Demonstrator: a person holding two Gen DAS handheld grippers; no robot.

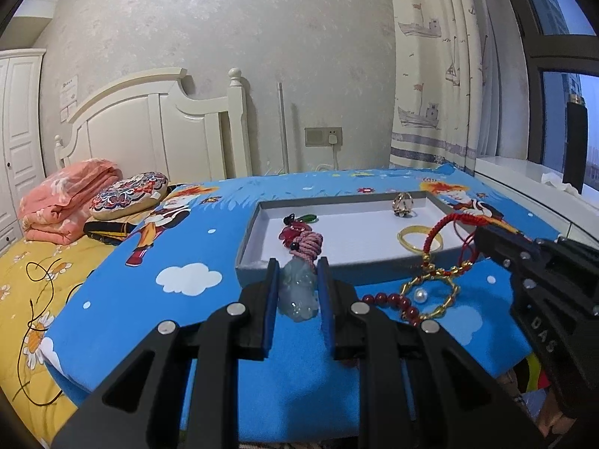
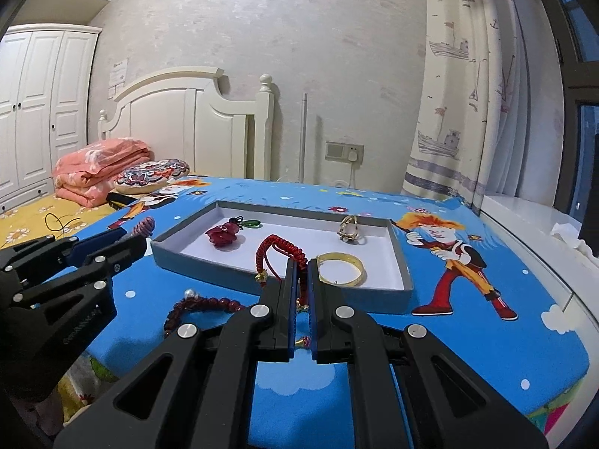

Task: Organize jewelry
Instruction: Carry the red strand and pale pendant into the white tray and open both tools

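The left tool is closest to the camera, and it squeezes a pale green jade pendant with a pink cord; the grey tray lies just ahead at 12 o'clock. The right tool is nearly closed on a red woven cord bracelet that hangs over the tray's near wall, also at 12 o'clock. Both tools point flat and forward over the blue surface, and I think both things go in next.

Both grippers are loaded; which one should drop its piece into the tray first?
Probably the right gripper: its red cord bracelet already hangs over the tray. The left gripper holds the jade pendant short of the rim.
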